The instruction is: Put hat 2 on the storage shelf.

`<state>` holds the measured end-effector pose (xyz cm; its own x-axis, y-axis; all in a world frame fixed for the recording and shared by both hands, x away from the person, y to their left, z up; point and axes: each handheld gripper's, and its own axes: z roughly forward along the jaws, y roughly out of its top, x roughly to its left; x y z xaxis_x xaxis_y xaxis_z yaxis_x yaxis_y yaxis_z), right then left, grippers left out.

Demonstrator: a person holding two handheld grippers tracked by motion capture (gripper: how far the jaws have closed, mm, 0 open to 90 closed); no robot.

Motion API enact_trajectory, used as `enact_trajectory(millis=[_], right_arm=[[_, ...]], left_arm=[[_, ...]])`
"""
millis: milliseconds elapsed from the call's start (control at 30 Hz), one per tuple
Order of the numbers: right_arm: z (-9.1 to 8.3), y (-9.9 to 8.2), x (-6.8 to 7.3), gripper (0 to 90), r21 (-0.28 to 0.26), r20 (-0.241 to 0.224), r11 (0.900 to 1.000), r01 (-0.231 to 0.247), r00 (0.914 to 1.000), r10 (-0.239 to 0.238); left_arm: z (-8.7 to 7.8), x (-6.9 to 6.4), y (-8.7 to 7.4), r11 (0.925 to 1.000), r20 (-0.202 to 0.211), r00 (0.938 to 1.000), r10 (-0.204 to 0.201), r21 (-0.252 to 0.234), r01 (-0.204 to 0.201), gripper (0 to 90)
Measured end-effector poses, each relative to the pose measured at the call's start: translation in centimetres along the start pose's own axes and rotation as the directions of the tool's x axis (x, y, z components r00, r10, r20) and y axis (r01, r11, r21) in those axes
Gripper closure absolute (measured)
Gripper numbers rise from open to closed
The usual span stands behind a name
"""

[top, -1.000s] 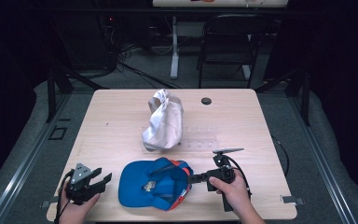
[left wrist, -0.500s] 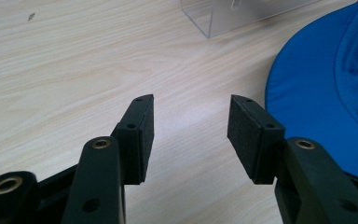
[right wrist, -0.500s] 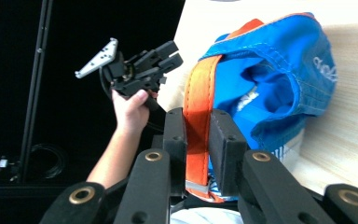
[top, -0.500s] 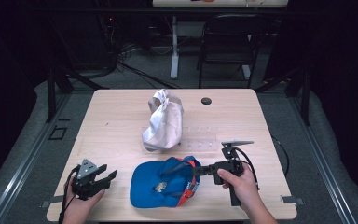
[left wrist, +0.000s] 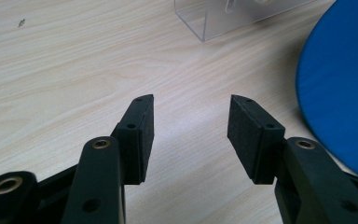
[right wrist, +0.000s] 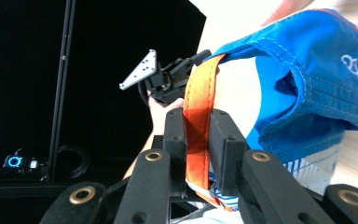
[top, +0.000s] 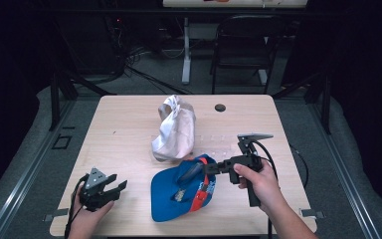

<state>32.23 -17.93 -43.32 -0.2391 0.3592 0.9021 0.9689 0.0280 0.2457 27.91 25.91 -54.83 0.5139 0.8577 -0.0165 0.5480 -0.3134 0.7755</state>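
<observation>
A blue cap (top: 176, 191) with an orange strap (top: 202, 191) lies at the table's front middle, its right side lifted off the wood. My right gripper (top: 206, 168) is shut on that strap, and in the right gripper view the orange strap (right wrist: 198, 116) is pinched between the two black pads, with the blue cap (right wrist: 307, 93) hanging to the right. My left gripper (top: 115, 187) rests low at the front left, open, apart from the cap. In the left gripper view its jaws (left wrist: 191, 123) stand wide over bare wood, with the cap's blue edge (left wrist: 340, 93) at the right.
A crumpled white fabric item (top: 175, 128) sits mid-table behind the cap, by a clear plastic stand (left wrist: 223, 16). A small black disc (top: 220, 107) lies near the far edge. The wooden table (top: 124, 124) has bare wood on its left half. A chair (top: 243, 50) stands beyond.
My right gripper has risen with the strap in it, pulling the cap up and to the right so it tilts. The left gripper has stayed put.
</observation>
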Motion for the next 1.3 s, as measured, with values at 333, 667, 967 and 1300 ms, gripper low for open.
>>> enact_trajectory(millis=[333,667,967,1300], right_arm=[[-1.1,1.5,1.9,78.2,-0.015,-0.021,0.9995,-0.027,0.9994,0.026],[-4.3,2.2,3.4,78.2,-0.080,-0.008,0.9961,-0.037,0.9993,0.036],[-9.4,3.5,3.9,78.2,-0.209,-0.027,0.9753,-0.072,0.9974,0.068],[-11.7,6.1,4.7,78.2,-0.294,-0.001,0.9522,-0.085,0.9961,0.088]], left_arm=[[0.0,0.1,0.0,1.0000,-0.003,1.0000,-0.003,-0.004,0.003,51.3],[-0.1,0.0,-0.1,1.0000,-0.005,1.0000,-0.002,-0.006,0.002,51.3],[-0.1,-0.1,0.0,1.0000,-0.002,1.0000,-0.001,0.007,0.001,51.3],[0.0,-0.1,0.0,1.0000,-0.001,1.0000,-0.003,0.009,0.003,51.2]])
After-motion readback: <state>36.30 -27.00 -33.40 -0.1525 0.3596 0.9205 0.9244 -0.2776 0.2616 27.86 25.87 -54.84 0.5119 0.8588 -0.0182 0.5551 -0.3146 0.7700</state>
